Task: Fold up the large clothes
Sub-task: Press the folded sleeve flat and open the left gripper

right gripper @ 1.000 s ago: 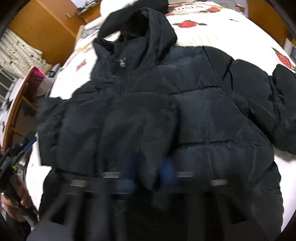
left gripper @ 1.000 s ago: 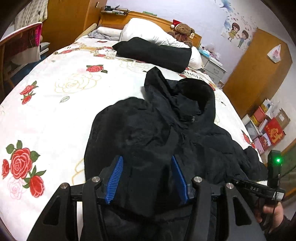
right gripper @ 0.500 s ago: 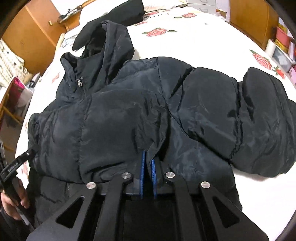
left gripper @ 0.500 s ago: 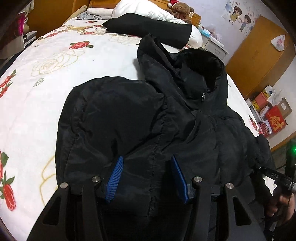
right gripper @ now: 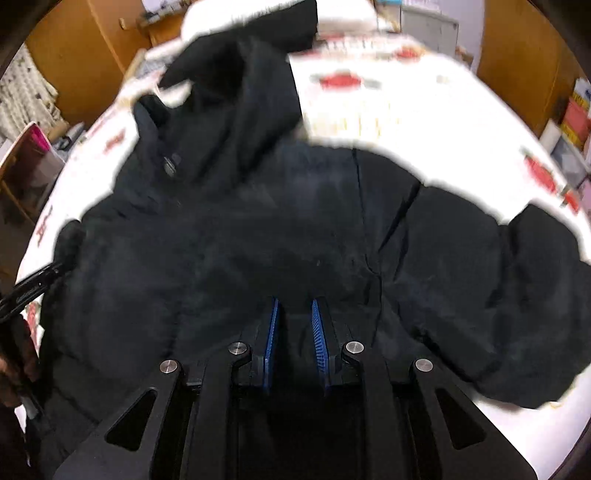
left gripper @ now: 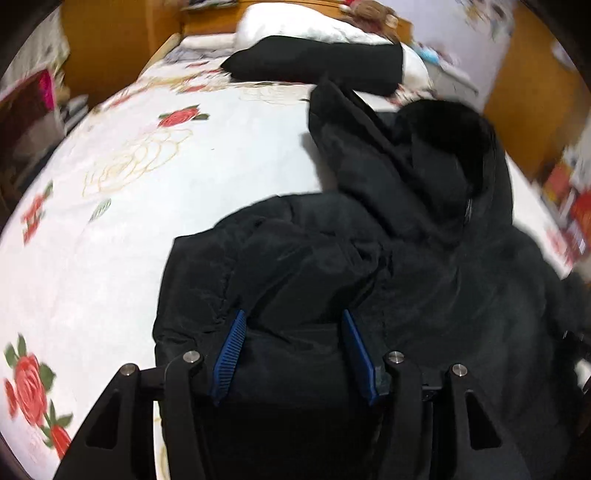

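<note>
Black padded jacket spread on bed, hood toward pillows. My left tongs low over folded-in sleeve near hem, pointing toward headboard, blue pads wide apart, fabric between them, not gripped. My right tongs level over jacket's lower middle, pads a narrow gap apart, cloth in gap unpinched. Other sleeve stretched out to right on bedspread. Both views blurred.
</note>
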